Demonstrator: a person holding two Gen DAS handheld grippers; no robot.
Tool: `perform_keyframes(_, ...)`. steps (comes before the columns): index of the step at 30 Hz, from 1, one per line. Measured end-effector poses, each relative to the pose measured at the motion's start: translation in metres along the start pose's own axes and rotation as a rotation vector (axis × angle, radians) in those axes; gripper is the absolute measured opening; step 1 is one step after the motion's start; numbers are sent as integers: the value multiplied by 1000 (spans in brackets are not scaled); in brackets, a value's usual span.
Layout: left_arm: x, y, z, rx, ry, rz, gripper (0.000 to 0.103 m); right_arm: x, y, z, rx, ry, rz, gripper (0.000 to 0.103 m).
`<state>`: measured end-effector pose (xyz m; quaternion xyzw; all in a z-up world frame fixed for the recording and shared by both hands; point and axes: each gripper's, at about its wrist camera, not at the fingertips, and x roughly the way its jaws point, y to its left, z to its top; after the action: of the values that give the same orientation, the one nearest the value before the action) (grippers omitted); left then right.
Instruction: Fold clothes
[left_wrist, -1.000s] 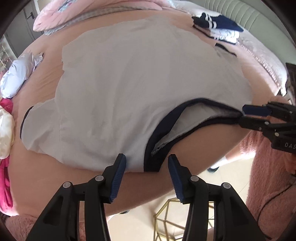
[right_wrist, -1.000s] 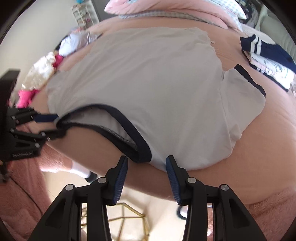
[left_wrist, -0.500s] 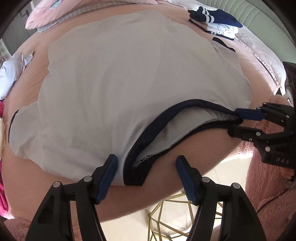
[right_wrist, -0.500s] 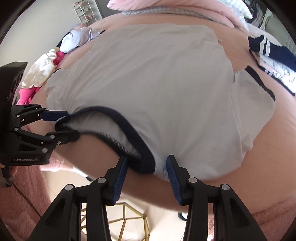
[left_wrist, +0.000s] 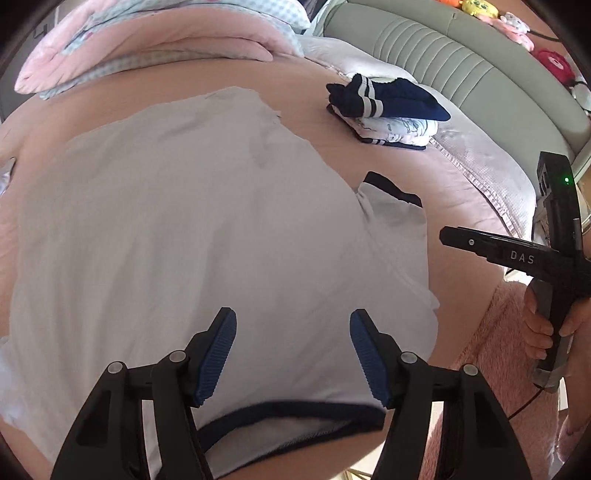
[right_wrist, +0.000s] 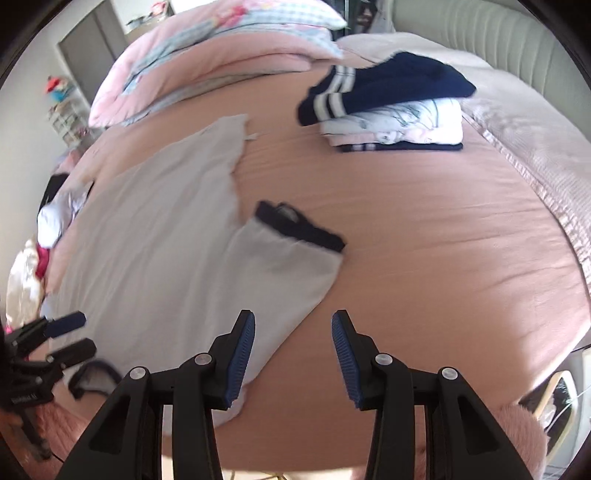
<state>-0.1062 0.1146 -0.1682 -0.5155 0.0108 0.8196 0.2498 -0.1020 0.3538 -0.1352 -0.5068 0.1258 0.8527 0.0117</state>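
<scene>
I'm hovering both tongs released | left gripper (left_wrist: 290, 356) jaws have just been closing slightly, nothing gripped | white T-shirt (left_wrist: 192, 229) lying flat on bed (right_wrist: 424, 229) | sleeve (right_wrist: 291, 266) at 12 o'clock of right gripper (right_wrist: 293, 356), nearer arm.

The white navy-trimmed T-shirt (left_wrist: 192, 236) lies spread flat on the pink-sheeted bed (right_wrist: 424, 229), collar at the near edge. Behind and right of it sits a stack of folded clothes (right_wrist: 391, 110); a rolled pink quilt (right_wrist: 221, 62) lies farther back, probably against pillows
</scene>
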Motion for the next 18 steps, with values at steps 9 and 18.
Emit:
perform_keyframes(9, 52, -34, 49, 36, -16, 24, 58, 38, -11, 34, -6, -53, -9, 43)
perform_keyframes(18, 74, -41, 85, 29, -48, 72, 58, 50, -7, 19, -168, 71, -122, 43)
